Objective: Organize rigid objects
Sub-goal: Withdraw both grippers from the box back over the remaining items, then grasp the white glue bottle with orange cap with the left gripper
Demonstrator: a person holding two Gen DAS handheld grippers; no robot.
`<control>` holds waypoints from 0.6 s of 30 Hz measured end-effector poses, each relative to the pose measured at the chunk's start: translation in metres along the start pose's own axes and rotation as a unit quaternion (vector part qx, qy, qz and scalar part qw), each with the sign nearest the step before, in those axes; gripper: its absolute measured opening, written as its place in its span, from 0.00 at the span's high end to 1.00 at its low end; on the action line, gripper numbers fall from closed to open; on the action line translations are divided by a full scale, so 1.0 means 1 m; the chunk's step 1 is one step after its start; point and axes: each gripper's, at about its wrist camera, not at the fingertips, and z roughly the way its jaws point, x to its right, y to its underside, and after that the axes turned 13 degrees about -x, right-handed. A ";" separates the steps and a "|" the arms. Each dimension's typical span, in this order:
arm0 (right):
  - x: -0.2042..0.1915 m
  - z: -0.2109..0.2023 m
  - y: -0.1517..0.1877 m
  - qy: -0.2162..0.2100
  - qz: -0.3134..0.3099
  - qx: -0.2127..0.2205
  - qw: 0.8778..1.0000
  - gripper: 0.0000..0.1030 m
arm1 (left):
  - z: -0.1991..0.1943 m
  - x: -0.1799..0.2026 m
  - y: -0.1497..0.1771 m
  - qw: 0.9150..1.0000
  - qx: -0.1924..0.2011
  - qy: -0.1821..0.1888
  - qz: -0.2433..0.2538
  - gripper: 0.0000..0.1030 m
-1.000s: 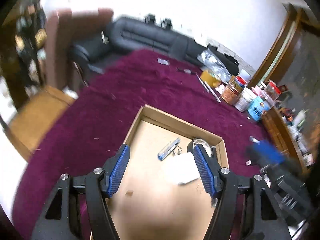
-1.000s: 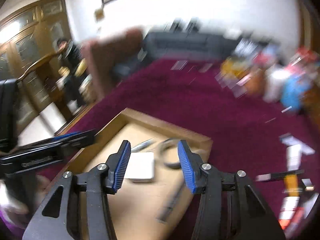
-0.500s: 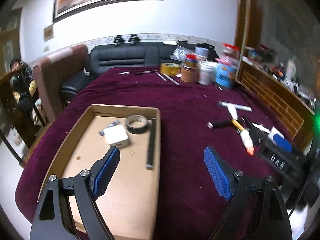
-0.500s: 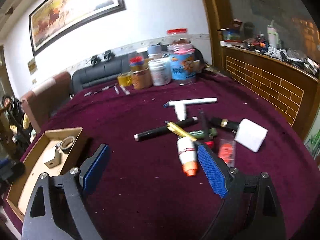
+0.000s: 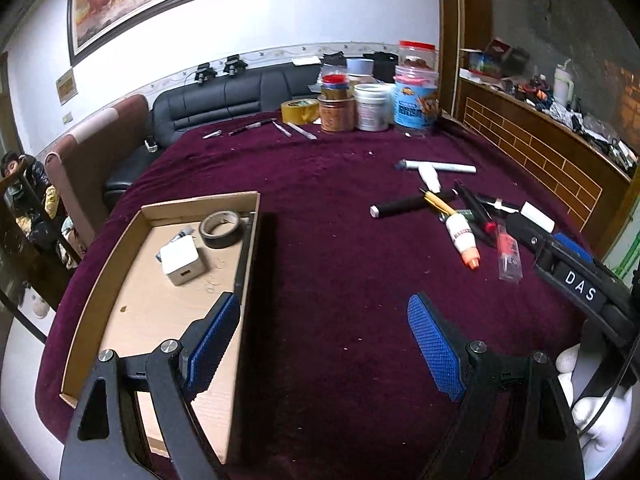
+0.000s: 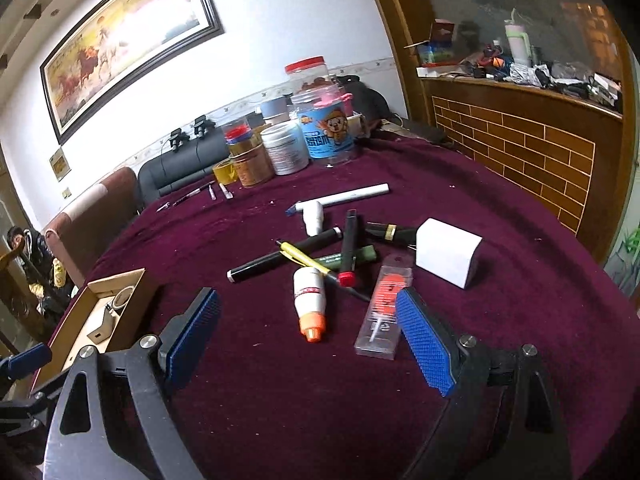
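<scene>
Burgundy cloth covers the tabletop (image 5: 320, 264), and on its left side sits the cardboard box (image 5: 120, 248) that looks to be where the rigid objects are gathered. Inside it lie a white charger block (image 5: 181, 261), a roll of dark tape (image 5: 221, 229), a small blue-and-silver item (image 5: 182, 234) behind the charger and a dark bar (image 5: 242, 260) along the right wall, so by my judgement a few pieces are already sorted. More is left: well apart from the box, on the right, a loose pile waits with a black marker (image 6: 280, 258), a yellow pen (image 6: 304, 258), a white tube with an orange cap (image 6: 310, 300), a clear plastic case (image 6: 384, 312), a white block (image 6: 446, 252) and a white T-shaped piece (image 6: 340, 202). Jars (image 6: 320, 132) stand at the far edge. The left gripper (image 5: 324, 340) hovers by the box's near right wall, fingers spread and empty. The right gripper (image 6: 308, 336) faces the pile, fingers likewise spread wide, holding nothing, the tube and case nearest between them.
</scene>
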 end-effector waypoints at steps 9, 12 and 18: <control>0.014 -0.001 -0.010 -0.009 -0.002 0.005 1.000 0.13 | 0.015 0.009 -0.001 0.999 -0.034 0.015 0.005 0.20; 0.028 -0.003 -0.029 -0.010 0.006 0.015 1.000 0.13 | 0.024 0.005 -0.005 0.997 -0.057 0.047 0.000 0.20; 0.071 0.011 -0.083 0.022 0.035 0.046 0.998 0.13 | 0.054 -0.005 -0.029 0.977 -0.128 0.169 -0.033 0.20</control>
